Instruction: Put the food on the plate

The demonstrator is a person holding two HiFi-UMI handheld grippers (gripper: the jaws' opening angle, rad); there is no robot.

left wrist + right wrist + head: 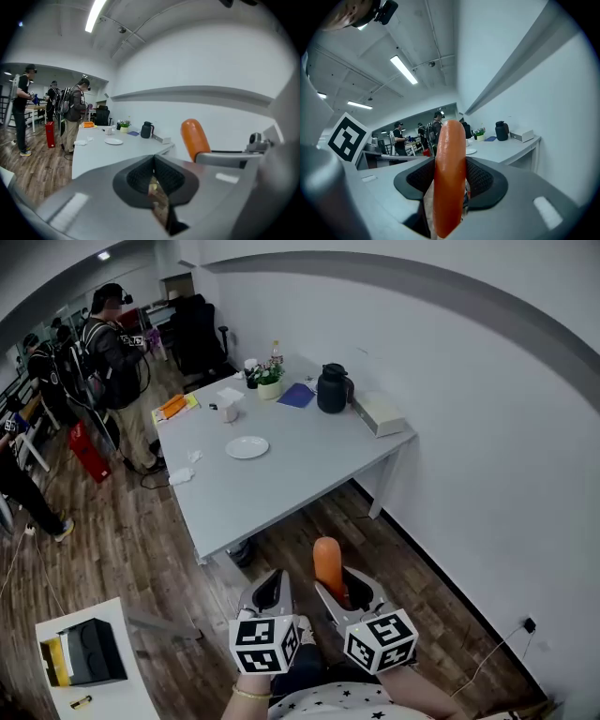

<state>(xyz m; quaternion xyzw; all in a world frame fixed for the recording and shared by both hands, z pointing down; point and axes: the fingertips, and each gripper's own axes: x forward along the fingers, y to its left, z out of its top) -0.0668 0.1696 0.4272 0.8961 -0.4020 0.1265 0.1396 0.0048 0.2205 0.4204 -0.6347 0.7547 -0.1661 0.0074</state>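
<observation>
You're holding sausage (449, 183) in R gripper (339, 581), fingers (487, 180) clamping it; L gripper (270, 587) fingers together, empty. Plate (247, 447) sitting bare on surface (281, 488), well apart; placing not done yet.

The table (281, 486) stands ahead of both grippers, its right end close to the wall. The plate (247, 447) lies near the table's middle. Behind the plate is a cup (229, 407); farther back, a potted plant (270, 382). Right of the plant stands a jug (333, 388), and right of the jug a box (378, 413) at the table's edge. The left gripper (272, 585) and right gripper (345, 589) sit side by side over the floor, well apart from the table. The food item (328, 563) stands between the right gripper's fingers (485, 180), projecting forward.
</observation>
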